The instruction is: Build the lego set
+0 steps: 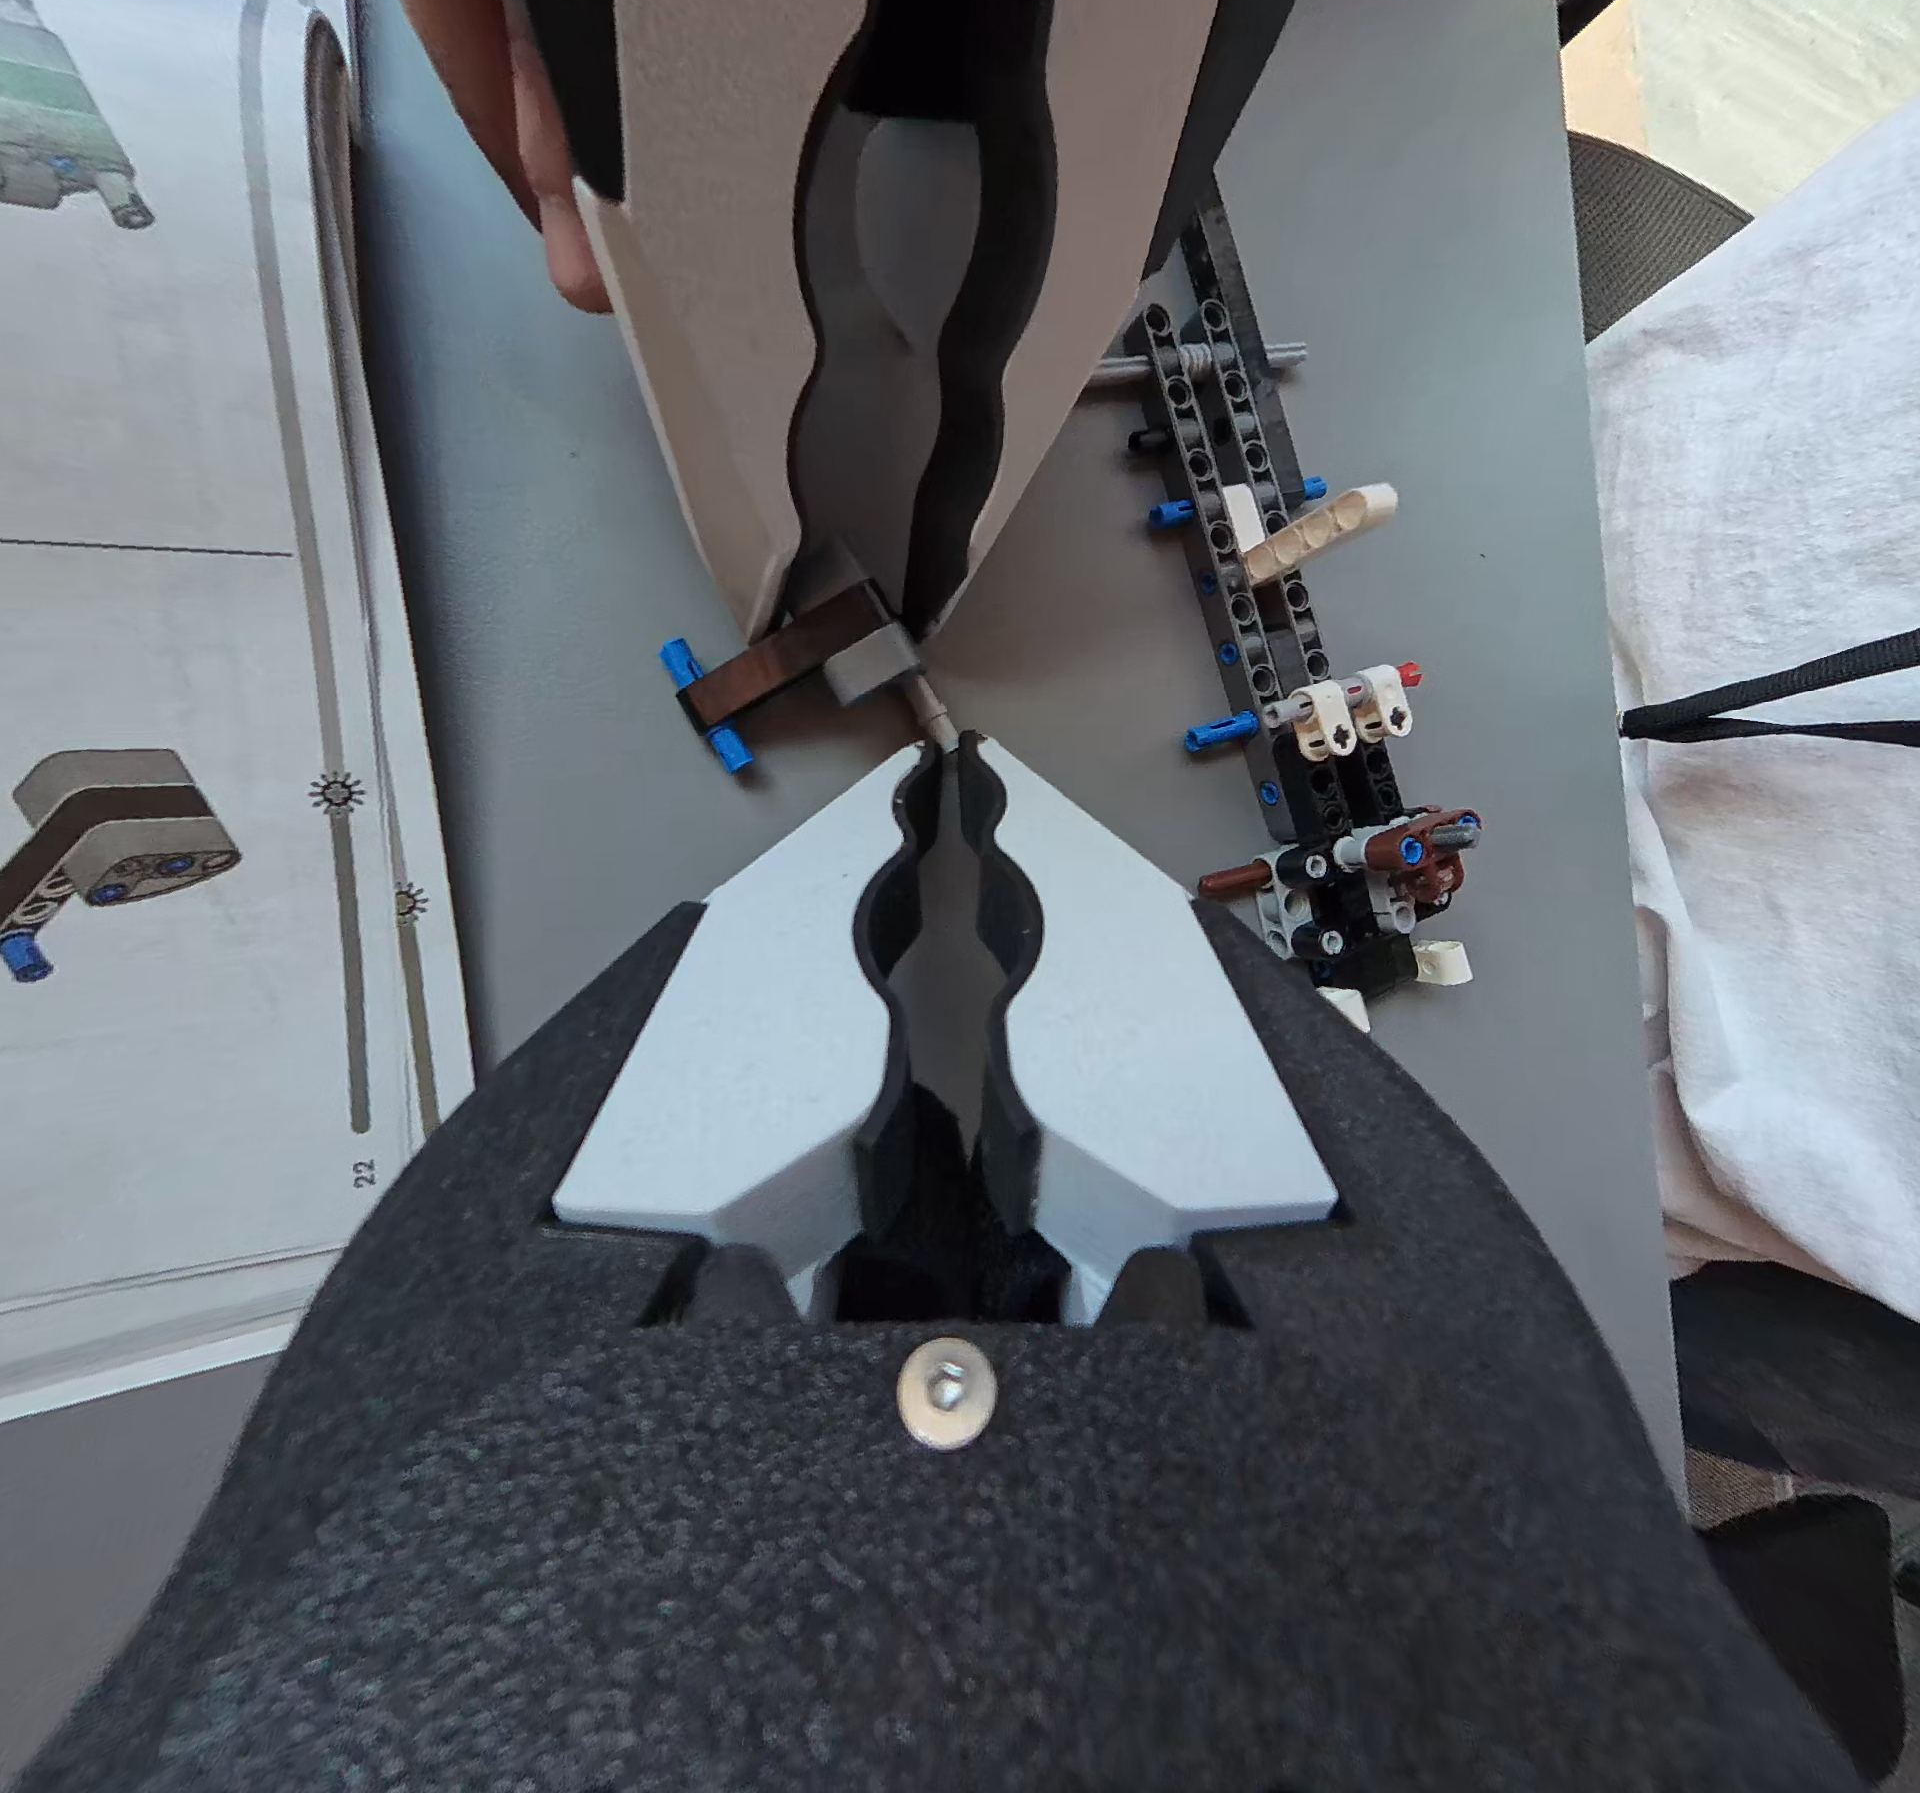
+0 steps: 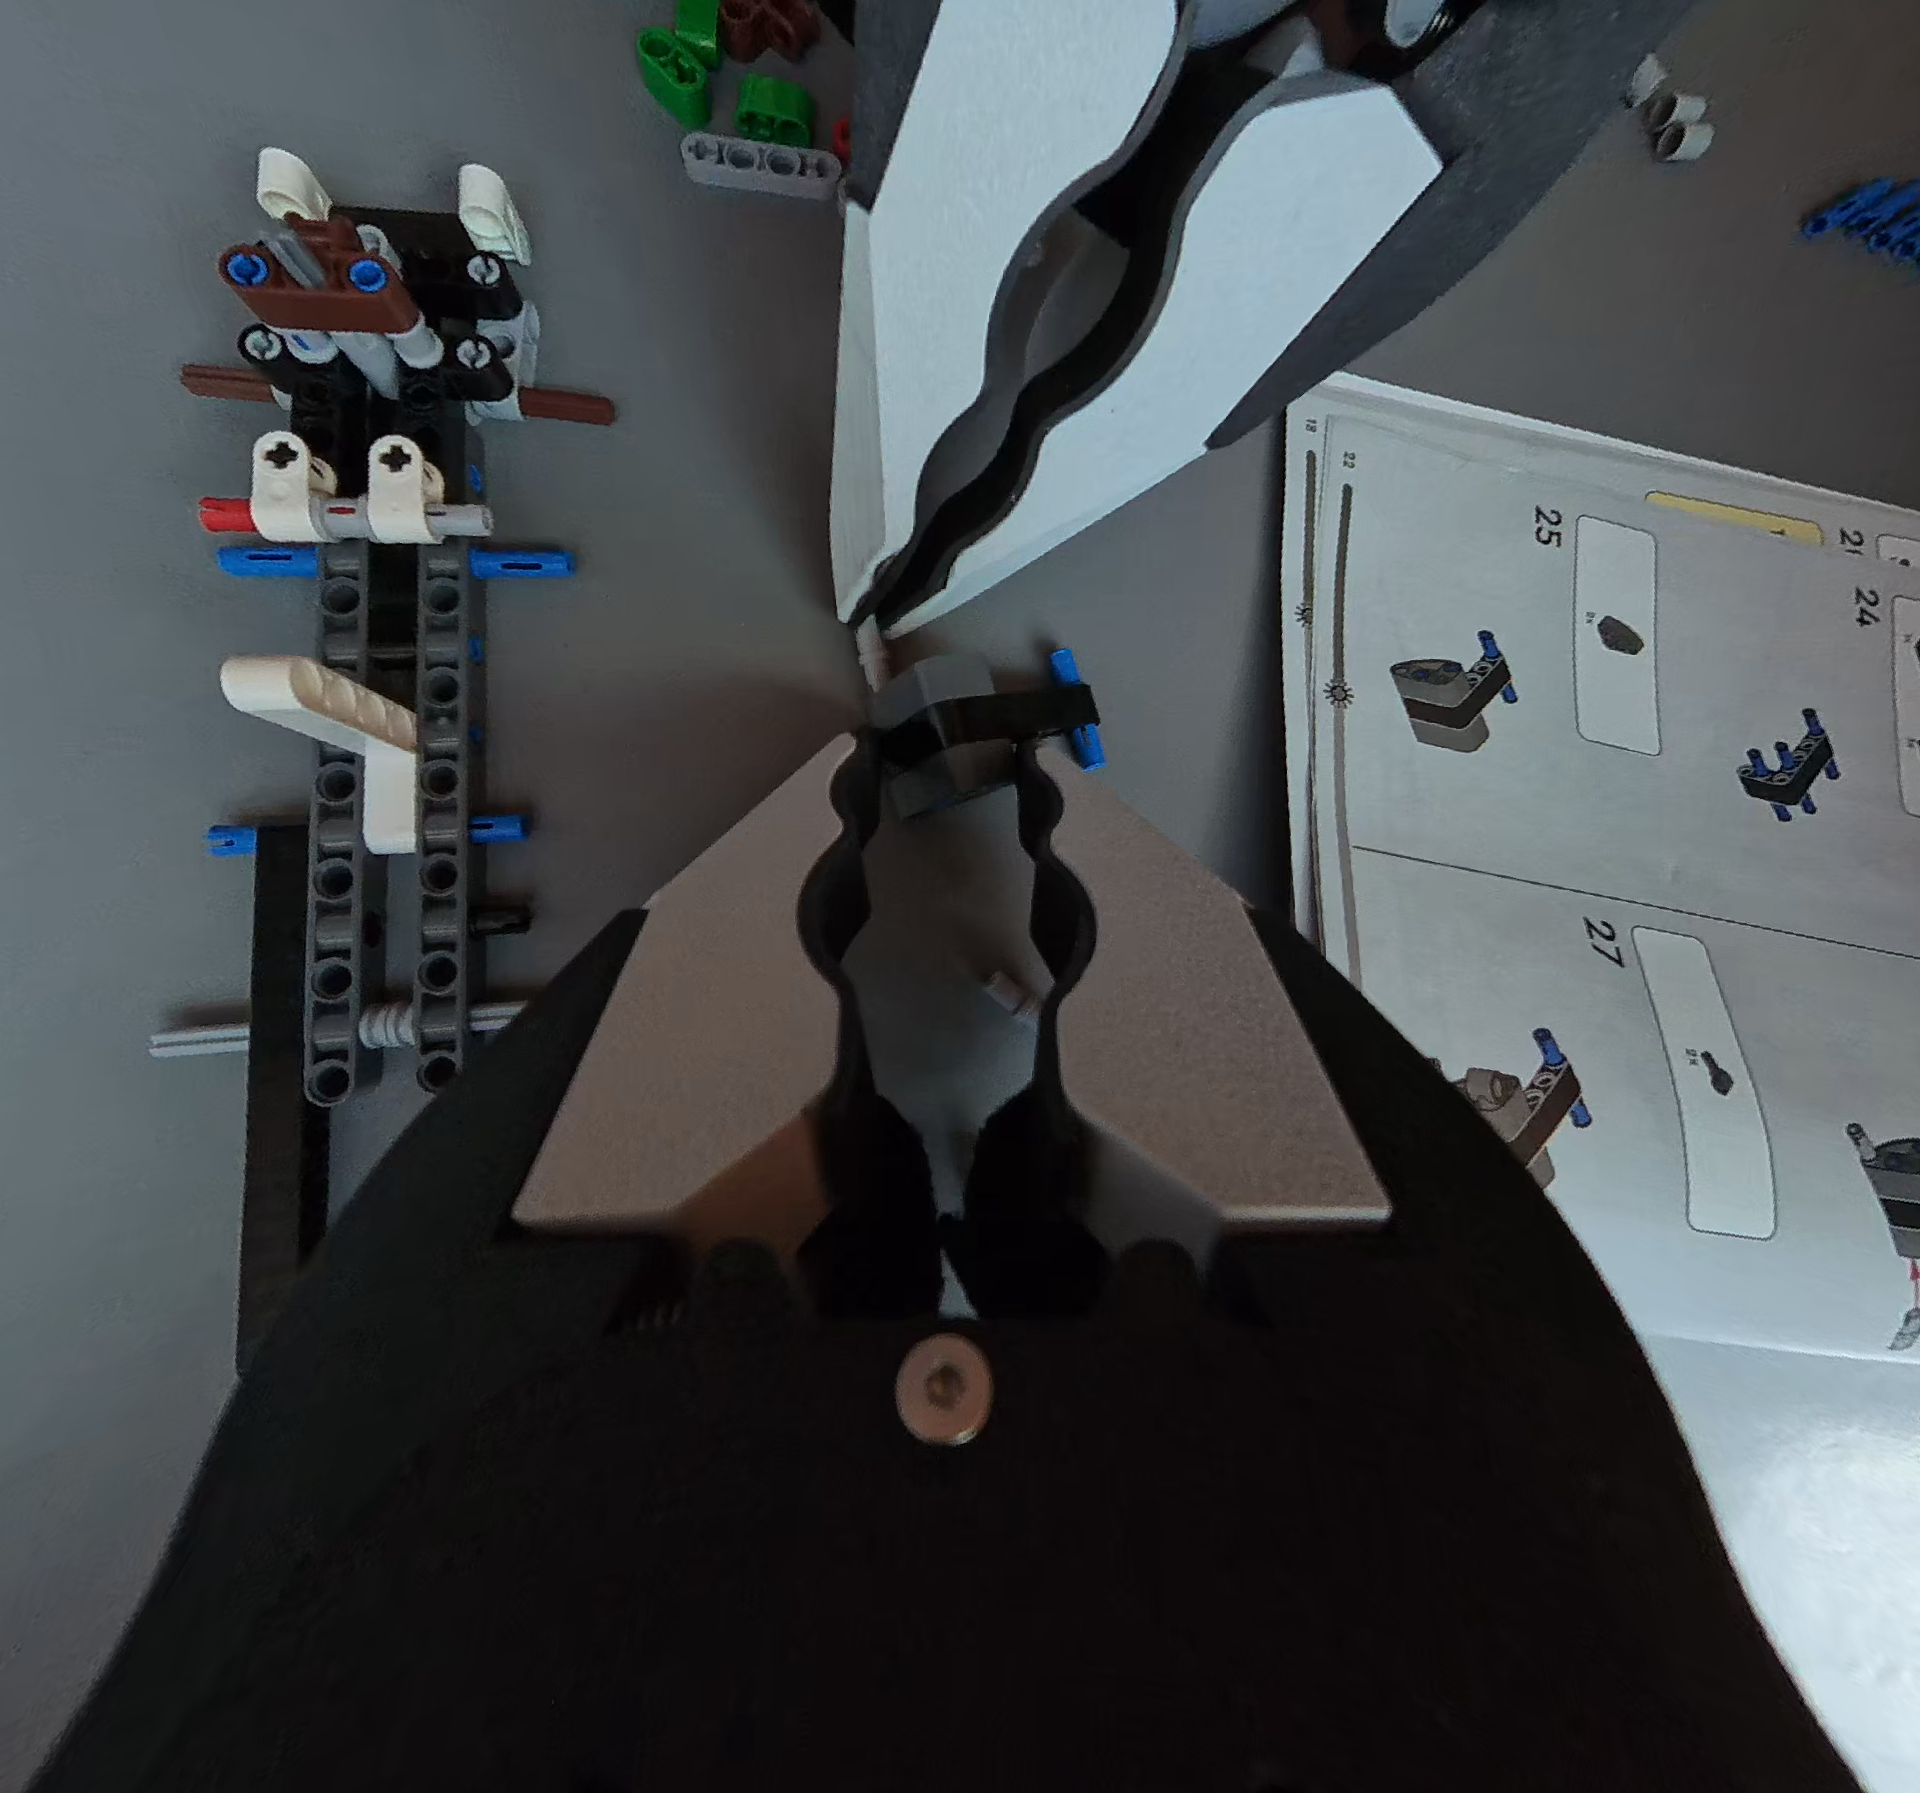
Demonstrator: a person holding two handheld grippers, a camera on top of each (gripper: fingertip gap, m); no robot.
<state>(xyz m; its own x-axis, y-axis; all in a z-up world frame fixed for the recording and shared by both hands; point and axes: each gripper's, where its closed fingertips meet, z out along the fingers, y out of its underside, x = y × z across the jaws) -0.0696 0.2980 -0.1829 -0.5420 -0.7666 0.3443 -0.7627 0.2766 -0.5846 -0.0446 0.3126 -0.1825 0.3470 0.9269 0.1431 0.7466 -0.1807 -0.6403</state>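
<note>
On a grey tabletop [image 1: 540,455], two hand-held grippers meet tip to tip over a small brick sub-assembly [image 2: 956,735]. At the far left in the left wrist view lies an open instruction booklet [image 1: 177,600], cut off by the frame edge, its near corner hidden behind the gripper body. Just right of it, a strip of bare table runs alongside the booklet's edge. In the middle, the left gripper [image 1: 943,751] has its jaws pressed together on a thin light grey pin [image 1: 935,709] that sticks out of the sub-assembly; the pin's near end is hidden between the pads. The right gripper [image 2: 951,767] has its jaws closed on the grey-and-black block of the sub-assembly, a pad against each side; the block's lower part is hidden. A dark arm with a blue pin [image 1: 707,704] through its end juts from the block. To the right stands a long dark grey beam chassis [image 1: 1262,600], well apart from the grippers, with bare table between. Beyond the table's right edge a white cloth [image 1: 1766,704] is partly cut off. In the right wrist view, loose green pieces [image 2: 675,70] lie at the top edge, partly cropped.
</note>
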